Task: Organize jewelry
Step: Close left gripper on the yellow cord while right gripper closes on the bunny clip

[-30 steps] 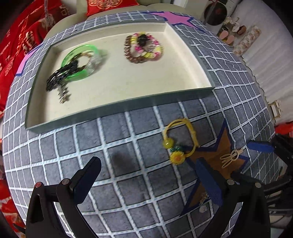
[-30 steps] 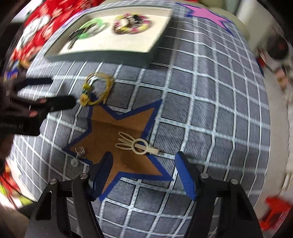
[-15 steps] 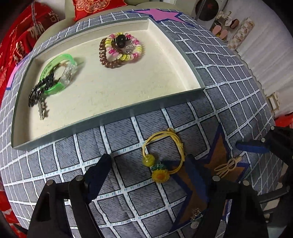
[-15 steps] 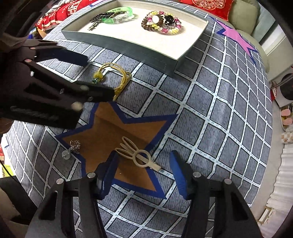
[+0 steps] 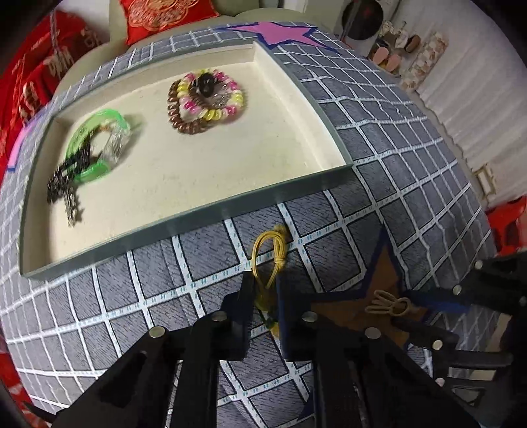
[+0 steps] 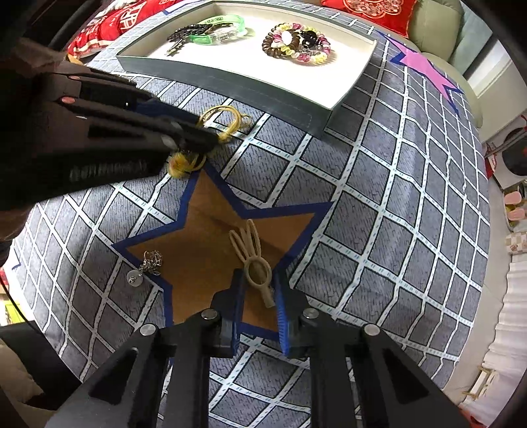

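Note:
My left gripper [image 5: 265,293] is shut on the yellow cord bracelet [image 5: 268,255], just in front of the tray [image 5: 184,217]; it shows too in the right wrist view [image 6: 224,121], pinched by the left gripper [image 6: 204,138], its sunflower charm [image 6: 179,164] hanging below. My right gripper [image 6: 258,289] is closed around the beige hair clip [image 6: 252,260] on the brown star patch [image 6: 204,230]. The clip also shows in the left wrist view [image 5: 388,304]. The tray holds a green bangle [image 5: 95,148], a dark chain [image 5: 66,184] and coiled hair ties [image 5: 204,98].
A small silver charm [image 6: 145,266] lies at the star's left point. A pink star patch [image 6: 421,66] is beyond the tray. Red cushions [image 5: 164,13] sit behind the checked grey cloth [image 6: 395,204]. The cloth's edge drops off at right toward the floor.
Both grippers have closed from open: the left one moved forward onto the yellow bracelet, the right one moved forward onto the beige hair clip.

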A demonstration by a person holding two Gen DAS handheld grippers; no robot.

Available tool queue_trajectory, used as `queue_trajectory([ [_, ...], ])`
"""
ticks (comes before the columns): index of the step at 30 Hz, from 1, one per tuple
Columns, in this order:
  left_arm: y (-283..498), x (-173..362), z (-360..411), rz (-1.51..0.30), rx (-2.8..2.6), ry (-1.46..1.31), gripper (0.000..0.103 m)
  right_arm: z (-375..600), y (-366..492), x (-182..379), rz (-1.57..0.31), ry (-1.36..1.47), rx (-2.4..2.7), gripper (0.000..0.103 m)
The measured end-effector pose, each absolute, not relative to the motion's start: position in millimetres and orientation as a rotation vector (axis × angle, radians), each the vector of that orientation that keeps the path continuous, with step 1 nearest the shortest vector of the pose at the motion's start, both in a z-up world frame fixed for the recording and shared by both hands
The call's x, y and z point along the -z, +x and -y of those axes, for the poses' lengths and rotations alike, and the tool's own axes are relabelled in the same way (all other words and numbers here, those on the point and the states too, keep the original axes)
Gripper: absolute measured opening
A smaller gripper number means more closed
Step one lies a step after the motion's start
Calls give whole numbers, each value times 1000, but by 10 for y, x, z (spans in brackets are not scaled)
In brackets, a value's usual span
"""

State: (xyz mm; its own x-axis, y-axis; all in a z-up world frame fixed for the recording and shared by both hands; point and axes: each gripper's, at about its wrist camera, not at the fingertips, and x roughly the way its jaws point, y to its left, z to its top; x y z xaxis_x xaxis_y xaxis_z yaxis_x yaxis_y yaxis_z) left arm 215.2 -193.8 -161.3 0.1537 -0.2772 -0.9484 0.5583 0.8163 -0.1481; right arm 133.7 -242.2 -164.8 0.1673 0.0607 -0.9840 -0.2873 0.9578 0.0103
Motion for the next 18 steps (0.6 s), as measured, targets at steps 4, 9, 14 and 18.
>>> queue_trajectory([
  [4,2167,1607,1805,-1302,600,199,20,2433,1256,1601,-1385,-126,-212,9],
  [9,2167,1588,1622,-1311,586,150,20,2555,1188,1549,-1393,34,-157,9],
  [14,2093,1548,1511,-1307,578,131,20,2712,1135,1496,-1387,169,-125,9],
  [18,2029,1466,1432,-1296,574,117,20,2803,1099,1448,-1380,223,-114,9],
])
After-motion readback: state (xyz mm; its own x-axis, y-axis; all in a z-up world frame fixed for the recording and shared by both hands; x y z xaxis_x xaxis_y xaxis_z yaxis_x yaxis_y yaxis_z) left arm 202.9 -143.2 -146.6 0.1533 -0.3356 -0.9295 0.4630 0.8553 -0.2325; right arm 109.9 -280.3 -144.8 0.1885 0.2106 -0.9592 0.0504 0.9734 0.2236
